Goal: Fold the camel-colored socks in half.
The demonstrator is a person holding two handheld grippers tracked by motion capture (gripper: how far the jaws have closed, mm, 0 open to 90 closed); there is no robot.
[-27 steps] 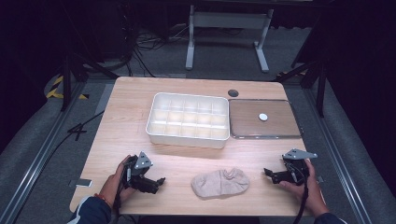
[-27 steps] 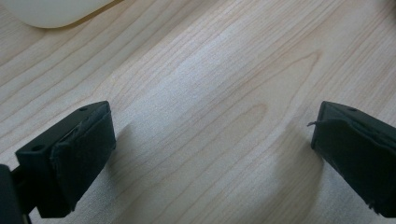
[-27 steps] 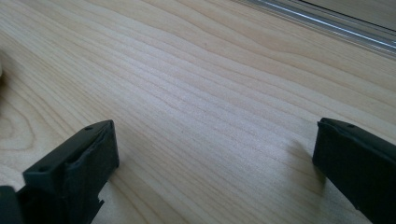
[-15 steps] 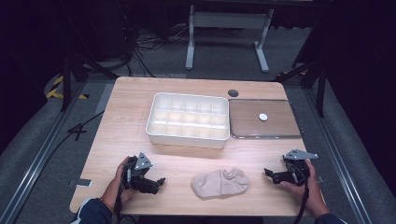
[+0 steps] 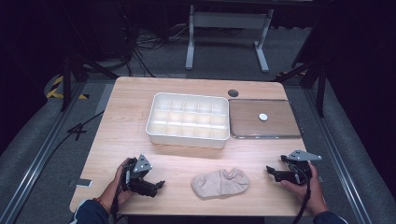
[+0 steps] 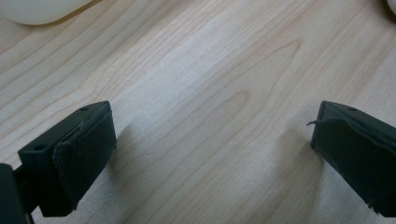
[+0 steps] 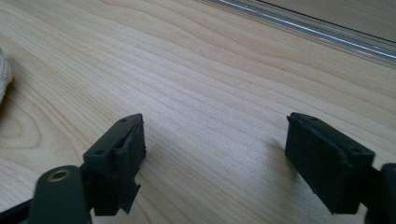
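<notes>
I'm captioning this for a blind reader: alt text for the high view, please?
A beige sock lies on a wooden table between the open left claw and open right claw, with a white compartment tray behind.

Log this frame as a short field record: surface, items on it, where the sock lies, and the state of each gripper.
surface: wooden table
items: white divided tray, flat brown tray with a small white disc, beige sock
sock position: near front edge, between the two grippers, touching neither
left gripper: open, fingers apart over bare wood, nothing held
right gripper: open, fingers apart, nothing held
divided tray: compartments look empty
</notes>
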